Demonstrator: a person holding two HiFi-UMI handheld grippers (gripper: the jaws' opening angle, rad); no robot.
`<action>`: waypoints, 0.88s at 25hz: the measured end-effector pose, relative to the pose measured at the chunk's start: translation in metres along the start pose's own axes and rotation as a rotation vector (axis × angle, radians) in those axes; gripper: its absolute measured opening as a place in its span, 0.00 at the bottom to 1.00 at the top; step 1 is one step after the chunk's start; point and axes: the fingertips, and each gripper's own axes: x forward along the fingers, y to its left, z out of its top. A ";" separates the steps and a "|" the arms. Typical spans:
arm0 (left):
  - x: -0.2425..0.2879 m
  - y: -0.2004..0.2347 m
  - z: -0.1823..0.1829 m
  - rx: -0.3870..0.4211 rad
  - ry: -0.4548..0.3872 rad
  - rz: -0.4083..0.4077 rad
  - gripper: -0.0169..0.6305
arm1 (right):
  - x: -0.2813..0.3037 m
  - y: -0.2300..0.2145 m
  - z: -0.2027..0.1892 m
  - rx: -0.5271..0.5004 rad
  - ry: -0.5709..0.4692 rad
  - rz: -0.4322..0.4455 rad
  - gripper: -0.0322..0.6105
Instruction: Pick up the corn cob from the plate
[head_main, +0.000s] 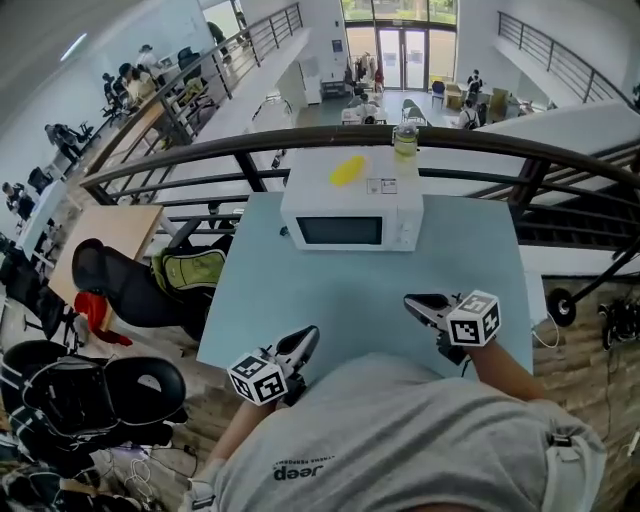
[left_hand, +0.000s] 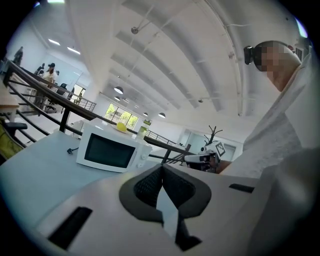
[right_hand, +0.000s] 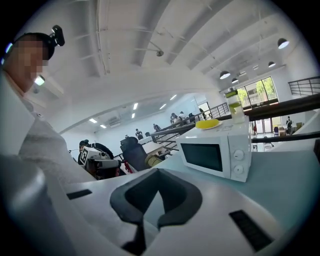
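Observation:
A yellow thing (head_main: 347, 170), which looks like the corn cob, lies on top of the white microwave (head_main: 352, 215) at the far side of the pale blue table (head_main: 350, 300). I cannot make out a plate under it. It also shows small in the left gripper view as a yellow thing (left_hand: 121, 127) and in the right gripper view as a yellow thing (right_hand: 206, 123). My left gripper (head_main: 308, 336) hangs at the table's near edge, shut and empty, its pads (left_hand: 150, 185) touching. My right gripper (head_main: 414, 300) hovers over the near right of the table, jaws together and empty.
A clear bottle (head_main: 405, 140) with yellowish liquid stands on the microwave's right rear corner. A dark curved railing (head_main: 250, 145) runs behind the table. Black chairs and bags (head_main: 120, 290) crowd the floor to the left. The person's grey shirt (head_main: 400, 440) fills the bottom.

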 end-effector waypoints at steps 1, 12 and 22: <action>0.008 -0.002 0.000 0.005 0.014 0.004 0.05 | -0.003 -0.009 0.000 0.012 -0.002 0.001 0.07; 0.052 0.001 -0.005 -0.005 0.122 -0.054 0.05 | -0.018 -0.049 -0.035 0.156 -0.009 -0.074 0.07; -0.008 0.080 0.007 -0.067 0.096 -0.105 0.05 | 0.061 0.012 -0.010 0.091 0.021 -0.130 0.07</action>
